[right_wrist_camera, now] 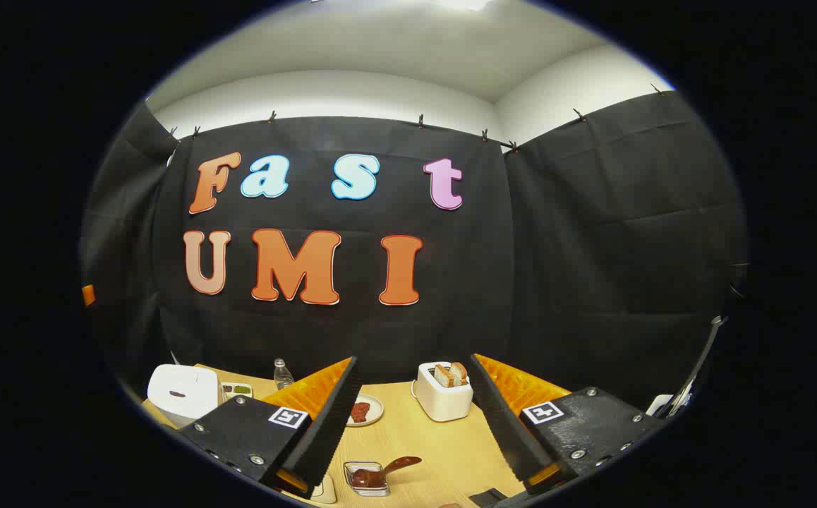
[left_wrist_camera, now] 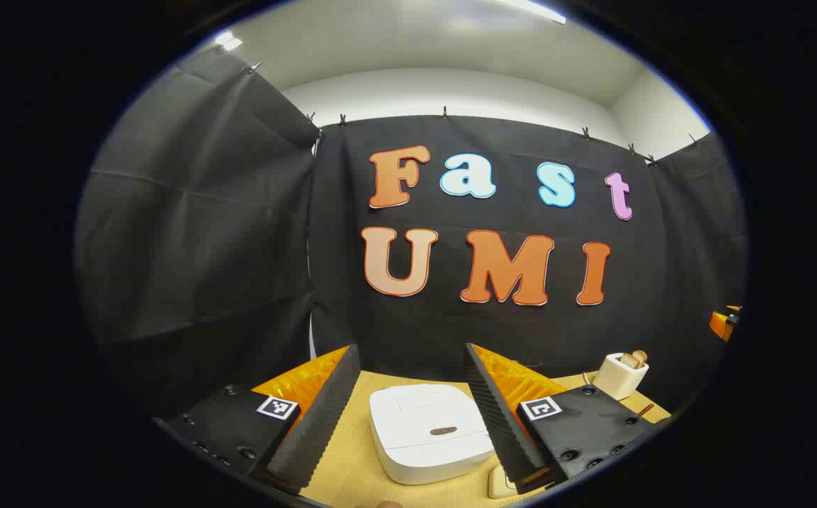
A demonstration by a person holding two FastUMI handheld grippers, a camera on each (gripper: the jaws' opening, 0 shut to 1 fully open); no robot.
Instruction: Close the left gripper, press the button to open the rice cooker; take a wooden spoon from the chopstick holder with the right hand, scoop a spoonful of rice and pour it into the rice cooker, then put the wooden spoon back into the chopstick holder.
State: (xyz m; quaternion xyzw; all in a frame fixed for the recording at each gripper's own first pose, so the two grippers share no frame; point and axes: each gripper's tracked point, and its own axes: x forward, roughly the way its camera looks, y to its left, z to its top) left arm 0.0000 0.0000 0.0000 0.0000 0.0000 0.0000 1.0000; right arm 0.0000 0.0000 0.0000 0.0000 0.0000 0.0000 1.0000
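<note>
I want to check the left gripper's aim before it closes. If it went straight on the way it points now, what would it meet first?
Probably the closed white rice cooker, which sits between the open left gripper fingers on the table; depth is unclear.

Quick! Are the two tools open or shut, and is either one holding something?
Left tool: open, holding nothing.
Right tool: open, holding nothing.

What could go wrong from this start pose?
1. The left gripper is wide open over the closed rice cooker; pressing the button without closing first may make a finger slip off it.
2. In the right gripper view, the right gripper is open, and a small dish with a spoon-like utensil sits just ahead; a low sweep might knock it.
</note>
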